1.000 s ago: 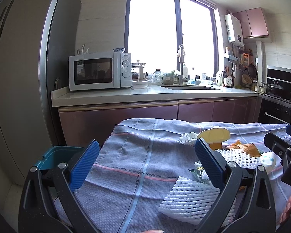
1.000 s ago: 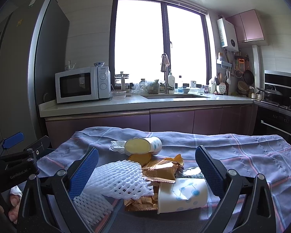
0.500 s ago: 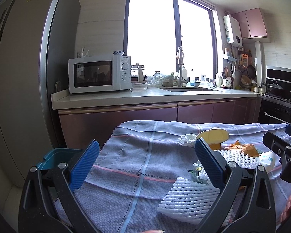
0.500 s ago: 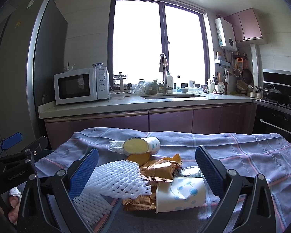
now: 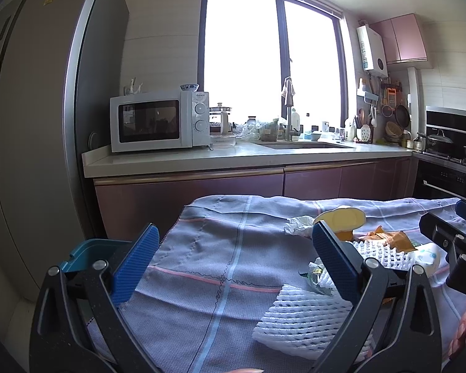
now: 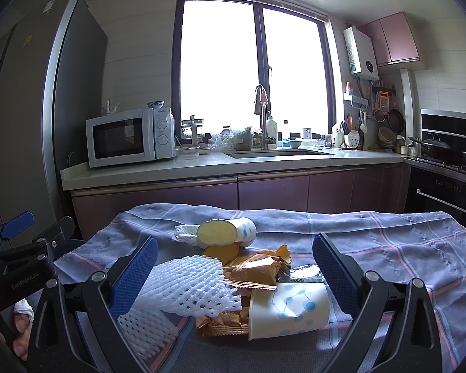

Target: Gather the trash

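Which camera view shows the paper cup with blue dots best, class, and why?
The right wrist view: the paper cup lies on its side, whole and close, between the open right tool fingers. The left wrist view shows only a sliver of it behind the foam net.

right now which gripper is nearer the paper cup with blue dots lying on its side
Right. The right gripper hangs open just above the paper cup, which lies between its fingers. The left gripper is off to the cup's left, over bare cloth.

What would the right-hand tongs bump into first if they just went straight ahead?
Probably the white foam net and paper cup lying between the open right tongs; depth is uncertain.
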The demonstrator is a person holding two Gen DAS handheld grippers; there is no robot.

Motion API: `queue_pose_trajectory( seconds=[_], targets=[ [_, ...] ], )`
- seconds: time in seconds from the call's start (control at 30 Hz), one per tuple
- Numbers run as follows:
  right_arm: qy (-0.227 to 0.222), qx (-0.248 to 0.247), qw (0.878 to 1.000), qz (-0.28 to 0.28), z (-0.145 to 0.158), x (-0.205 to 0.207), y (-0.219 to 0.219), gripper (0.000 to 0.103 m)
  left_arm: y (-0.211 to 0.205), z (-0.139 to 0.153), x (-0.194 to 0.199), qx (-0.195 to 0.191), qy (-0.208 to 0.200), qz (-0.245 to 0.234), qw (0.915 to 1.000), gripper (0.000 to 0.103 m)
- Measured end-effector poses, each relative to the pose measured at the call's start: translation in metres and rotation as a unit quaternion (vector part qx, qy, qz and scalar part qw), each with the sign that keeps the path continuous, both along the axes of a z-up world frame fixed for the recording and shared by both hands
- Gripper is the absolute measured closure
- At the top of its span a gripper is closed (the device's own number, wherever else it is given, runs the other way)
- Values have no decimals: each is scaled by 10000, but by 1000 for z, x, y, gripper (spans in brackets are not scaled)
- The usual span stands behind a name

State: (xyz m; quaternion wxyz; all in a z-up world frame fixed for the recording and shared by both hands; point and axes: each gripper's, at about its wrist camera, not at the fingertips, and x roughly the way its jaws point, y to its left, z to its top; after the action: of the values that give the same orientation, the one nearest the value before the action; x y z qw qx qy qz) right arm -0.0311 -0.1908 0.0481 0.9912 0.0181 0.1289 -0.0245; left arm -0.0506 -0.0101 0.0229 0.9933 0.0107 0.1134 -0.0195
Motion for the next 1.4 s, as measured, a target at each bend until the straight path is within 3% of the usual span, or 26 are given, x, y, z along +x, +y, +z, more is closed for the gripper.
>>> queue_pose_trajectory(
  seconds=[1.07,1.4],
  targets=[
    [104,40,9998,158,-3,1,0,7,0,-2,4,-3,77,-33,10000,6],
    [392,57,9983,423,-13,1,4,7,0,-16,13,87,430,-339,9985,6]
  ],
)
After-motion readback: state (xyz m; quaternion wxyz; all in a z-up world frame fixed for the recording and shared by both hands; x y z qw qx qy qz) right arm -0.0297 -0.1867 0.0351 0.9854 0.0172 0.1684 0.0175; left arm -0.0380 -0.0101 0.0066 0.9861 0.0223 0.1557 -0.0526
